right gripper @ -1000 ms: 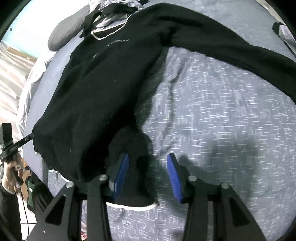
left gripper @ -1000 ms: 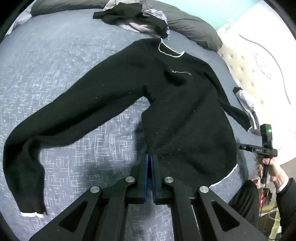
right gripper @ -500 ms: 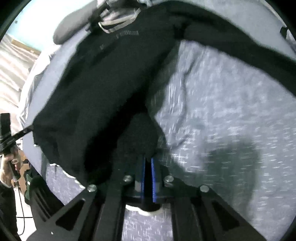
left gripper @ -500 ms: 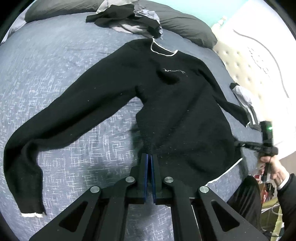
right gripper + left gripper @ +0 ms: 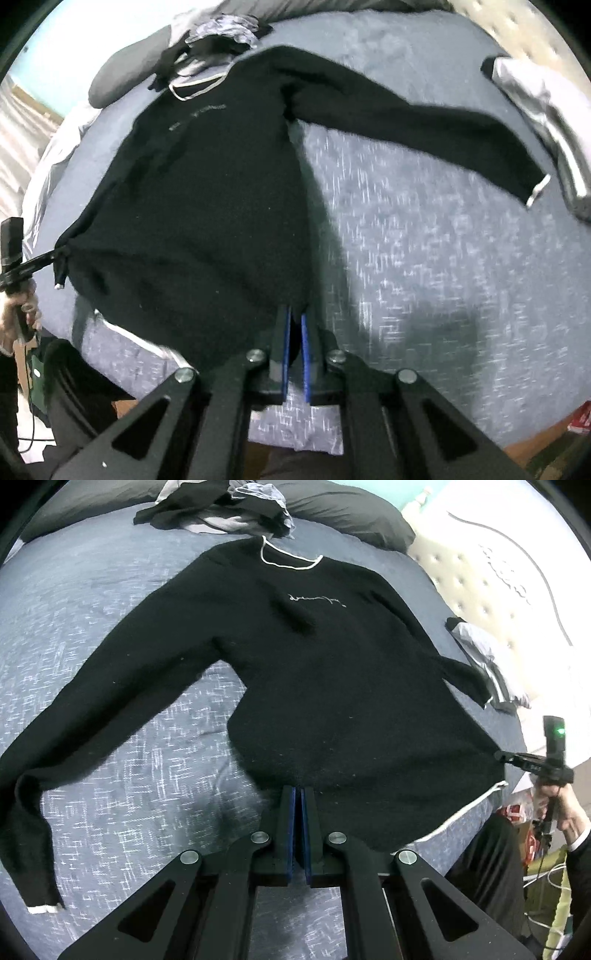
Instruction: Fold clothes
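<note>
A black sweater (image 5: 332, 672) with white trim lies face up on the grey-blue bedspread (image 5: 92, 602), both sleeves spread out. My left gripper (image 5: 298, 790) is shut on the hem's left corner. In the right wrist view that same gripper (image 5: 59, 253) pulls the corner into a point. My right gripper (image 5: 294, 314) is shut on the hem's other corner, with black cloth between its blue pads. From the left wrist view it shows at the far right (image 5: 504, 756), held by a hand (image 5: 561, 808). The hem hangs taut between the two grippers at the bed's near edge.
A heap of dark and grey clothes (image 5: 221, 509) lies by the dark pillows (image 5: 351, 520) at the far end. A folded grey garment (image 5: 484, 657) sits past the right sleeve's cuff, beside a cream tufted headboard (image 5: 480, 572). Cables and bags lie on the floor (image 5: 535, 849).
The right gripper's jaws closed on the hem and drew it sideways and slightly up. The hem now stretches between both grippers, and the left gripper shifted along the bed with its corner.
</note>
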### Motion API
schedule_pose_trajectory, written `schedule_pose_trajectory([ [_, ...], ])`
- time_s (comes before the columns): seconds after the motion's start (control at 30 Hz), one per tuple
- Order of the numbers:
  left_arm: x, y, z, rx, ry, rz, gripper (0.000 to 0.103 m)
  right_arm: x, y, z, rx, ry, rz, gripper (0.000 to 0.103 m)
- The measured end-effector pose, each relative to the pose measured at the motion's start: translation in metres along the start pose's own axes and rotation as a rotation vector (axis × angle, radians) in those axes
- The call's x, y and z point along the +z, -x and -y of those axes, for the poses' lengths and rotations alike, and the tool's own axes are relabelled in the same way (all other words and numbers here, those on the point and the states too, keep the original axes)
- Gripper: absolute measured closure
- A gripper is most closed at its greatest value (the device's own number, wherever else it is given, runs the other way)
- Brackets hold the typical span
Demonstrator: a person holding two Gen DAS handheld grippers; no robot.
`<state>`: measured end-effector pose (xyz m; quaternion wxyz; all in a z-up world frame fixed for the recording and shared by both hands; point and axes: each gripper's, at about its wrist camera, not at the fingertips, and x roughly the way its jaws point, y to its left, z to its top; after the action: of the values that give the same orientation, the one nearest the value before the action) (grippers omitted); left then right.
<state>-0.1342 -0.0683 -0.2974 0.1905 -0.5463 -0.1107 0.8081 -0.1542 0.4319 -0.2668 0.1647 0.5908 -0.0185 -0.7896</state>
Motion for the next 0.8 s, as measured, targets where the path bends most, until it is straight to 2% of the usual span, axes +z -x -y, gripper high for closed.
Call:
schedule_pose_trajectory([
  [0.13, -0.003, -0.004, 0.0, -0.003, 0.008, -0.032, 0.099, 0.003, -0.024, 0.001, -0.039, 0.009, -0.034, 0.098],
  [0.27, -0.008, -0.004, -0.001, -0.009, 0.013, -0.044, 0.098, 0.001, -0.029, 0.013, -0.05, 0.019, -0.051, 0.098],
  [0.4, -0.011, 0.002, -0.002, -0.027, 0.016, -0.04, 0.096, 0.001, -0.029, 0.021, -0.005, -0.008, -0.054, 0.098],
  [0.53, -0.016, 0.014, -0.002, -0.044, 0.006, -0.028, 0.082, 0.0, -0.027, 0.026, 0.052, -0.053, -0.048, 0.096],
  [0.63, -0.022, 0.017, -0.002, -0.051, 0.003, -0.038, 0.078, 0.0, -0.024, 0.027, 0.099, -0.088, -0.047, 0.096],
  [0.67, -0.024, 0.016, -0.002, -0.047, 0.003, -0.047, 0.074, 0.0, -0.025, 0.026, 0.109, -0.092, -0.059, 0.094],
  [0.7, -0.026, 0.014, -0.003, -0.045, 0.003, -0.056, 0.072, 0.0, -0.026, 0.025, 0.116, -0.095, -0.07, 0.087],
  [0.73, -0.029, 0.011, -0.003, -0.044, 0.003, -0.065, 0.067, 0.001, -0.025, 0.023, 0.112, -0.094, -0.074, 0.075],
  [0.8, -0.033, 0.007, -0.002, -0.05, 0.0, -0.075, 0.067, 0.001, -0.027, 0.021, 0.116, -0.102, -0.085, 0.071],
])
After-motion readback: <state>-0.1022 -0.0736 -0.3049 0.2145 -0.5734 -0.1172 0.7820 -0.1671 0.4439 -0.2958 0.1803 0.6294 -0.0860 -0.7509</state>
